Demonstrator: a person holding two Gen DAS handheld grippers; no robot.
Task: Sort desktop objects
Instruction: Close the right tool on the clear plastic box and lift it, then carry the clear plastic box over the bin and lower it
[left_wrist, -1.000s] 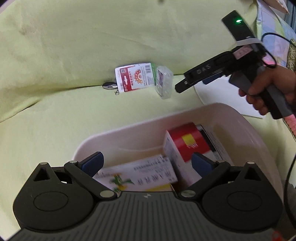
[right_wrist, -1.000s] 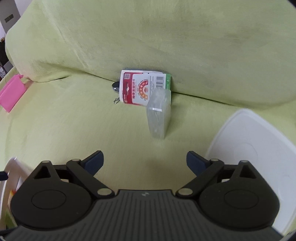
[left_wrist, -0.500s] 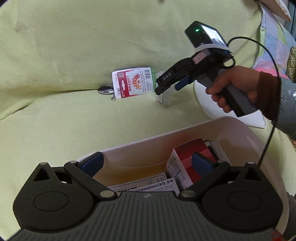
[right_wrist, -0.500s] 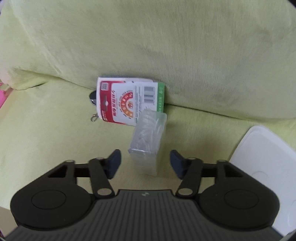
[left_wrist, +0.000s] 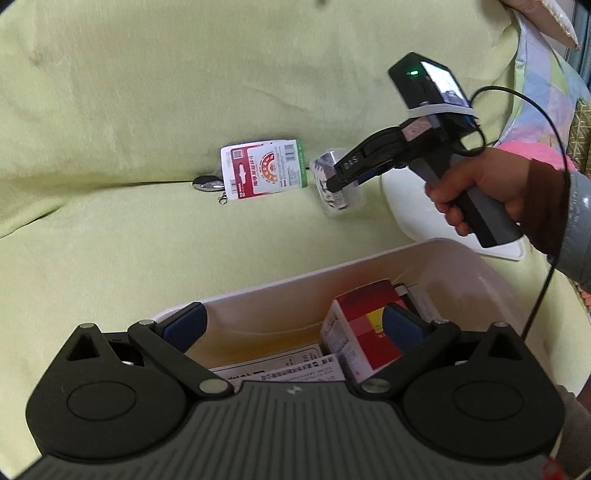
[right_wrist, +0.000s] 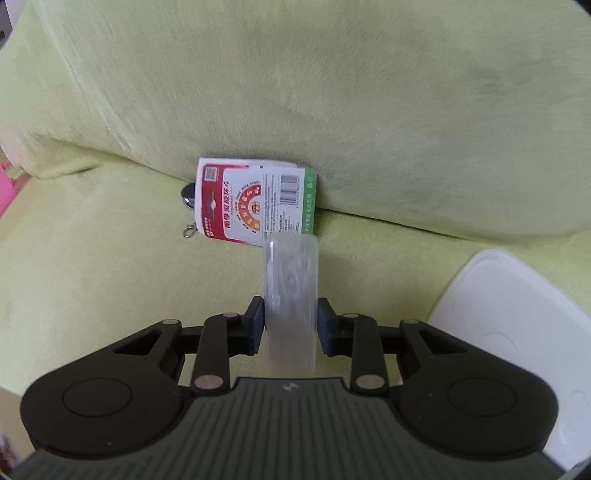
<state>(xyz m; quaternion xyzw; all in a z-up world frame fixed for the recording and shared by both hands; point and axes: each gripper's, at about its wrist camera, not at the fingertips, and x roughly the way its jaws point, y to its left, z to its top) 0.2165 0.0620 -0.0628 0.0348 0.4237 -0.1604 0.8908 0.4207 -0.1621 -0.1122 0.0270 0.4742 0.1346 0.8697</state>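
Your right gripper (right_wrist: 290, 320) pinches the clear box (right_wrist: 291, 280) beyond the bin (left_wrist: 480, 258), which holds cartons (left_wrist: 364, 326); your left gripper (left_wrist: 291, 326), wide open and empty, hangs over the bin. The red packet (left_wrist: 264, 171) and a keyring (left_wrist: 208, 183) lie beyond it.

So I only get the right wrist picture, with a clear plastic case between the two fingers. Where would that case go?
Observer: Probably into a white bin that only the left wrist view shows, on the sofa below the left gripper. The clear case is not there yet.
Visitor: Anything in it already?
Observer: Yes, a red and white box and printed cartons beside it.
Visitor: And that left gripper?
Observer: Open, holding nothing.
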